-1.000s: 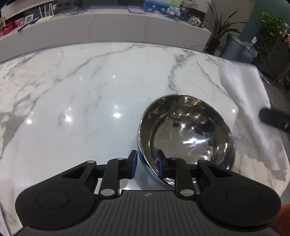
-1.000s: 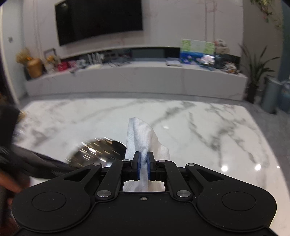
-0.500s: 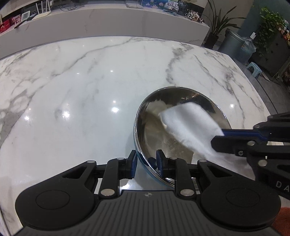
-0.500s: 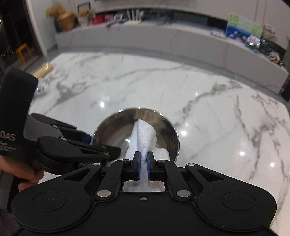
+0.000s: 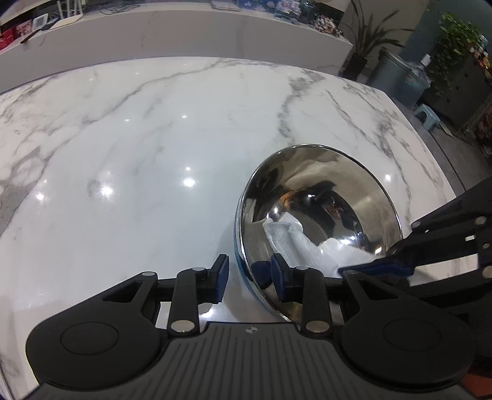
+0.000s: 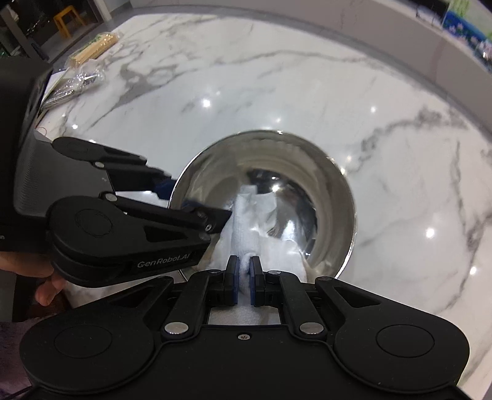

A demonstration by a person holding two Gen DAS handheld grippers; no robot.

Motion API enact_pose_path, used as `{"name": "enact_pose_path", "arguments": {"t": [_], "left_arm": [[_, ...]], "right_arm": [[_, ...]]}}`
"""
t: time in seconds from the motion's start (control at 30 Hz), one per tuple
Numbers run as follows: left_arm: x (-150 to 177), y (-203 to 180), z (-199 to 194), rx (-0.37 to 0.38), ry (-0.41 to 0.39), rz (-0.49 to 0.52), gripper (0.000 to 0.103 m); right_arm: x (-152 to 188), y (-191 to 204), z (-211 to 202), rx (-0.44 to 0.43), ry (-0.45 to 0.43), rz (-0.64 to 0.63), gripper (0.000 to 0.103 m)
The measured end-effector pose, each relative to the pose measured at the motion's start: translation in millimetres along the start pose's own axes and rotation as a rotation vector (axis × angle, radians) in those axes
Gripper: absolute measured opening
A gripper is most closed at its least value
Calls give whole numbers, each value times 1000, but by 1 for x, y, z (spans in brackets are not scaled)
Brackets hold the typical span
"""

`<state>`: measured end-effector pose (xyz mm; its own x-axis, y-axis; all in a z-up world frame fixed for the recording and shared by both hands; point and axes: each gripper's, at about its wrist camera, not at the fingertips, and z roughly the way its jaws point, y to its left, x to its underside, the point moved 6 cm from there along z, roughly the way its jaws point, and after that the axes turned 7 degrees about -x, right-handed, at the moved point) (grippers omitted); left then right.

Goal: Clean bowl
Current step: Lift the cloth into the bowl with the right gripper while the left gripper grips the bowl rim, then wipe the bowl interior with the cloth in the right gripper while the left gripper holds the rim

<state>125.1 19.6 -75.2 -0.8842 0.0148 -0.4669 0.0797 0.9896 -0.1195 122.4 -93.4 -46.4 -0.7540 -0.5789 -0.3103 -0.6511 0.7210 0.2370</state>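
A shiny steel bowl (image 5: 353,184) (image 6: 332,190) stands on the white marble table (image 5: 123,154). My left gripper (image 5: 249,277) (image 6: 196,200) straddles the bowl's near rim, one pad outside and one inside. Its jaws are opening, and a small gap shows at the outer pad. My right gripper (image 6: 244,270) (image 5: 369,264) is shut on a white cloth (image 6: 252,212) (image 5: 295,237). It points down over the bowl's edge, and the cloth hangs into the bowl and lies crumpled on its bottom.
A bundle of wooden sticks (image 6: 92,50) and a clear bag of cutlery (image 6: 73,83) lie at the table's far left corner. A hand (image 6: 46,286) holds the left gripper. A long white counter (image 5: 184,27) runs behind the table, with a bin (image 5: 396,74) to its right.
My right gripper tipped downward and came in over the bowl, carrying the cloth from above the table into the bowl. The left jaws have spread a little around the rim.
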Motion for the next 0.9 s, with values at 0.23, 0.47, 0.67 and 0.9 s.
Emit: {"name": "enact_pose_path", "arguments": {"t": [0.23, 0.47, 0.67, 0.9], "left_arm": [[0, -5, 1, 7, -5, 32, 21], [1, -7, 1, 6, -4, 31, 21], [1, -8, 0, 8, 3, 5, 23], [4, -10, 2, 40, 52, -19, 30]], "right_arm": [[2, 4, 5, 0, 25, -29, 6], [-2, 8, 11, 157, 62, -225, 5], [0, 9, 10, 245, 65, -316, 6], [-4, 3, 9, 209, 67, -227, 6]]}}
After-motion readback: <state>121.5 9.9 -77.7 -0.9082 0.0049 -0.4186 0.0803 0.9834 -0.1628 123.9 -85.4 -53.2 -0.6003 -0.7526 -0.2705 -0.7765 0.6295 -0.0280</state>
